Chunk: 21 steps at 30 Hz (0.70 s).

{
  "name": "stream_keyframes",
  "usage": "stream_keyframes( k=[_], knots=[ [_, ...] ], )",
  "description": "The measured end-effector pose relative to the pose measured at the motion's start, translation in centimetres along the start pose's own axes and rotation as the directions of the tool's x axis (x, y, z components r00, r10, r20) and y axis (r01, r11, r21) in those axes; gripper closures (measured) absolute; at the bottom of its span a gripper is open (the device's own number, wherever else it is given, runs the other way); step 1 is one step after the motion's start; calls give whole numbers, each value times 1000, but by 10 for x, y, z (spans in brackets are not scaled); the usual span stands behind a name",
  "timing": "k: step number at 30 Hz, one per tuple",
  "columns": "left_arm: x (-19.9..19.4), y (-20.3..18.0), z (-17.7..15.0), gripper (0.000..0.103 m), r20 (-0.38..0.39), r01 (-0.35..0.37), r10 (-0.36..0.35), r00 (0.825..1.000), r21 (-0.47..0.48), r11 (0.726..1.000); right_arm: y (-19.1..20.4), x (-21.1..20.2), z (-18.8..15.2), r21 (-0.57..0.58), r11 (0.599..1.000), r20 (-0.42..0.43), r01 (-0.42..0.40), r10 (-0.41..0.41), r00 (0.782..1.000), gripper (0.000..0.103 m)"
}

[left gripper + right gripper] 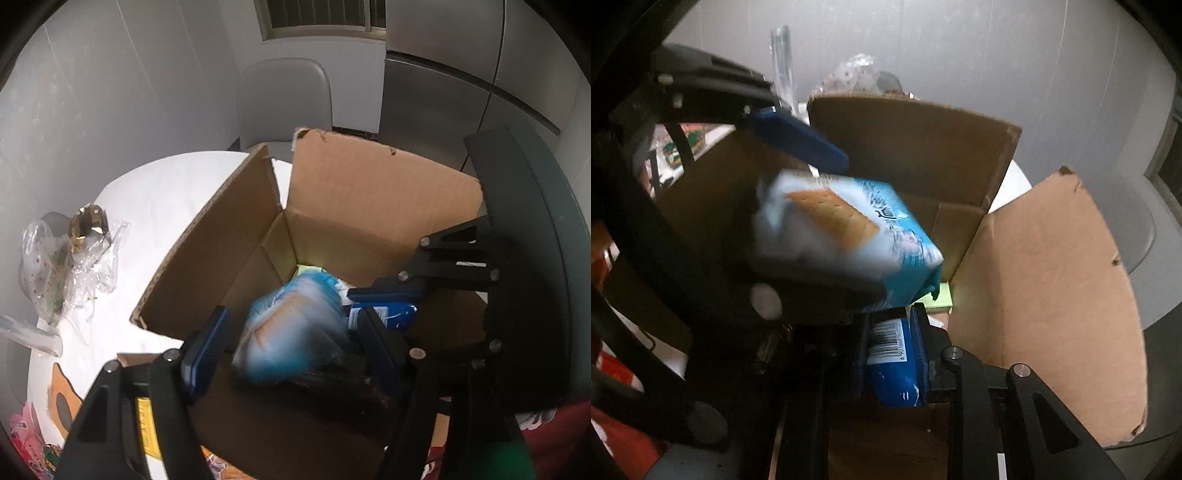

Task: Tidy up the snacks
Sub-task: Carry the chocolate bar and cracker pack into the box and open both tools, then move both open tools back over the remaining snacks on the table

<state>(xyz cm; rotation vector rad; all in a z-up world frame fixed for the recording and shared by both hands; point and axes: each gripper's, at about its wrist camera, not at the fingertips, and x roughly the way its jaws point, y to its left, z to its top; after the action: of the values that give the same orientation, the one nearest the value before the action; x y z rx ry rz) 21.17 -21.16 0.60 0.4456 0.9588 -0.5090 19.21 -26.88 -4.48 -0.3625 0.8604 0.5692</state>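
Note:
An open cardboard box (369, 206) stands on the white table. My left gripper (291, 343) is open over the box; a light-blue cracker pack (295, 328) lies blurred between its fingers, apparently loose and falling. In the right wrist view the same cracker pack (849, 229) hangs blurred over the box (1052, 295), under the left gripper's blue pad (798, 140). My right gripper (892, 362) is shut on a dark-blue snack pack (892, 363) with a barcode, held inside the box. That blue pack (384, 314) also shows in the left wrist view.
Crumpled clear plastic bags (70, 266) lie on the table's (155, 206) left side. Colourful snack packs (29, 432) sit at the near left edge. A grey chair (284, 99) and a steel fridge (443, 96) stand behind. A green item (942, 299) lies in the box.

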Motion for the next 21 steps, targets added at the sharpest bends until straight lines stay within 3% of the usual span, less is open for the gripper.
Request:
stream_keyframes(
  k=[6,9,12,16,21],
  knots=[
    [-9,-2,-5,35,13,-9,9,1000,11,1000,0,-10,-2,-4,1000,-8,16,-16,1000,69],
    [-26,1,-9,34,57,-3,4,998,-1,1000,-2,-21,-4,6,999,-1,32,-32,999,67],
    [-51,7,-14,27,125,-2,4,992,-18,1000,-4,-36,-4,29,998,23,54,-54,998,67],
    [-100,20,-36,22,231,-10,26,973,-71,997,3,-72,-3,51,993,108,110,-115,987,67],
    [-145,39,-77,20,307,-32,81,948,-162,986,42,-119,0,41,994,250,101,-108,962,62]
  ],
)
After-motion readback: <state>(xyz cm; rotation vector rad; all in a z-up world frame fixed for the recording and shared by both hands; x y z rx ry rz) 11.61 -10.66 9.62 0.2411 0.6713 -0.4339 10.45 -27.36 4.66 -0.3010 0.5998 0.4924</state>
